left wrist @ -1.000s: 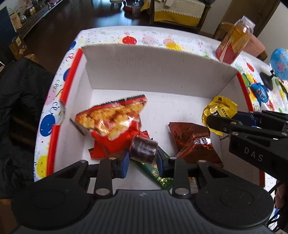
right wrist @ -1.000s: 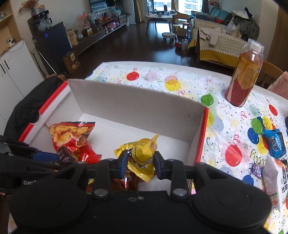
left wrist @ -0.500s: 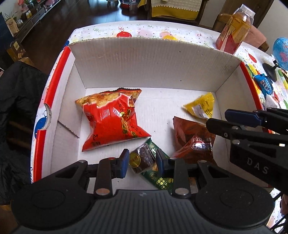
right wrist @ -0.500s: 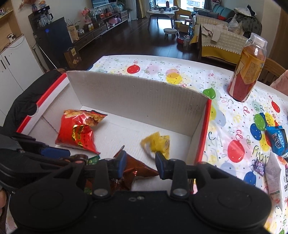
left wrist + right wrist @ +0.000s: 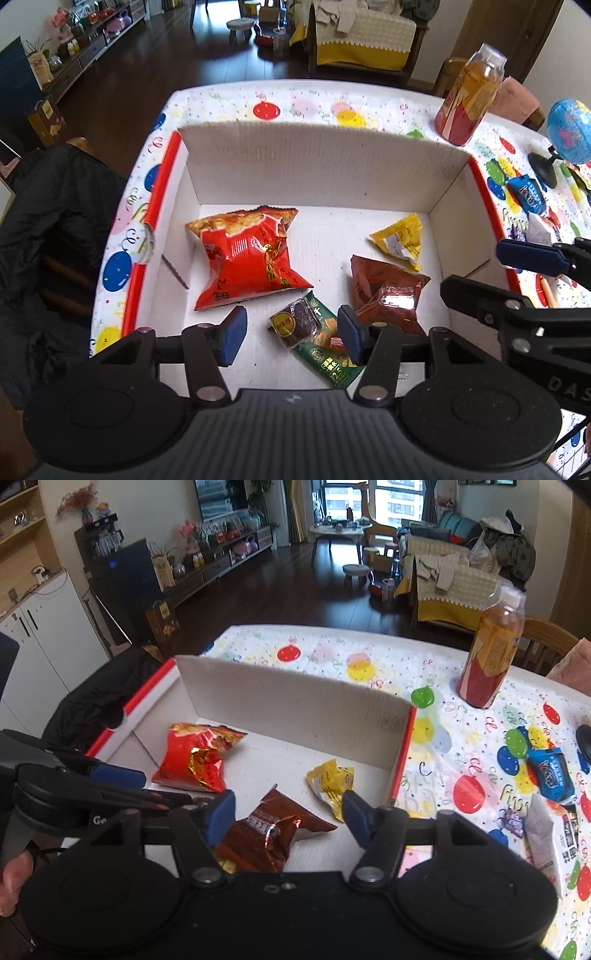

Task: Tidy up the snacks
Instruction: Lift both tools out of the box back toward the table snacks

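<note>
A white cardboard box with red rims holds several snacks: a red chip bag, a yellow packet, a brown bag, a dark round snack lying on a green packet. My left gripper is open and empty above the dark snack. My right gripper is open and empty above the brown bag, with the yellow packet just beyond it. The box and the red bag also show in the right wrist view.
On the balloon-print tablecloth right of the box lie a blue packet, a white packet and a small purple candy. An orange drink bottle stands at the back. A small globe stands far right. A dark jacket hangs left of the table.
My left gripper let go of the dark round snack, my right of the yellow packet; both now lie in the box. Both grippers opened wide and drew back upward.
</note>
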`<act>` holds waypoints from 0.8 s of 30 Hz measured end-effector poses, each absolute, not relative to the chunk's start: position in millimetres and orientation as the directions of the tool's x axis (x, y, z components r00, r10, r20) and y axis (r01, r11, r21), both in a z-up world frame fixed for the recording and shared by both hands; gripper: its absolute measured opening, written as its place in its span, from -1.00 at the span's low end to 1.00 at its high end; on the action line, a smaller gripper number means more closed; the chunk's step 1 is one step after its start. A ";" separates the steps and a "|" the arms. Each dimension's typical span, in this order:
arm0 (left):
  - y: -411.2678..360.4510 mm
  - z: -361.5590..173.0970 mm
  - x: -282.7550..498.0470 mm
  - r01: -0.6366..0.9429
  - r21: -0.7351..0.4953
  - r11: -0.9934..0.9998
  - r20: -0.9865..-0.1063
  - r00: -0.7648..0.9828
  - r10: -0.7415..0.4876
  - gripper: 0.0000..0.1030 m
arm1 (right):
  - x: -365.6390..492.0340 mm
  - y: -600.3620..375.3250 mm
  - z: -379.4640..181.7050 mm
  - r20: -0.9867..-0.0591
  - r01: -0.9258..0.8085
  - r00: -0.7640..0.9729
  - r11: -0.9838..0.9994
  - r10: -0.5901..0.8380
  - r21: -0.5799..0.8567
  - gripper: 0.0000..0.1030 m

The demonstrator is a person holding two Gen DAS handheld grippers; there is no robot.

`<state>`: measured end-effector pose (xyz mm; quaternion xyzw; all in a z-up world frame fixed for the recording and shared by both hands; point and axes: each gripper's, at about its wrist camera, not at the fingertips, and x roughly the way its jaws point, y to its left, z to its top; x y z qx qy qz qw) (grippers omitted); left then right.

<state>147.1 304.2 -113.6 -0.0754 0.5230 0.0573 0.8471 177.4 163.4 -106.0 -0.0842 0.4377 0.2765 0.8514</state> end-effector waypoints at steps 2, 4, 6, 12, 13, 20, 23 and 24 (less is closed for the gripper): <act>303.0 -107.3 142.2 -0.178 -0.067 0.982 -0.887 0.461 0.023 0.10 | 172.7 159.5 -99.7 -0.783 -0.542 0.472 0.834 0.405 0.104 0.43; 301.3 -101.0 137.1 -0.176 -0.066 0.982 -0.880 0.475 0.026 0.22 | 168.0 155.9 -93.8 -0.774 -0.541 0.478 0.834 0.414 0.112 0.52; 299.4 -94.4 131.1 -0.174 -0.066 0.983 -0.872 0.489 0.028 0.25 | 162.3 151.8 -87.8 -0.764 -0.537 0.491 0.836 0.420 0.114 0.60; 292.4 -75.8 115.7 -0.167 -0.070 0.984 -0.849 0.528 0.029 0.44 | 144.0 137.6 -70.6 -0.732 -0.540 0.516 0.832 0.446 0.126 0.68; 290.8 -72.7 113.0 -0.165 -0.069 0.984 -0.844 0.535 0.030 0.44 | 141.8 134.6 -68.4 -0.727 -0.541 0.518 0.831 0.451 0.131 0.69; 274.3 -53.1 96.2 -0.147 -0.073 0.986 -0.812 0.583 0.027 0.58 | 124.7 114.9 -55.0 -0.698 -0.534 0.541 0.833 0.470 0.148 0.95; 266.8 -46.4 91.7 -0.139 -0.085 0.987 -0.802 0.597 0.015 0.58 | 118.9 105.3 -50.4 -0.687 -0.530 0.550 0.834 0.475 0.153 0.99; 264.0 -44.3 90.5 -0.136 -0.090 0.987 -0.799 0.602 0.010 0.58 | 117.0 101.7 -48.4 -0.683 -0.528 0.552 0.835 0.478 0.157 0.99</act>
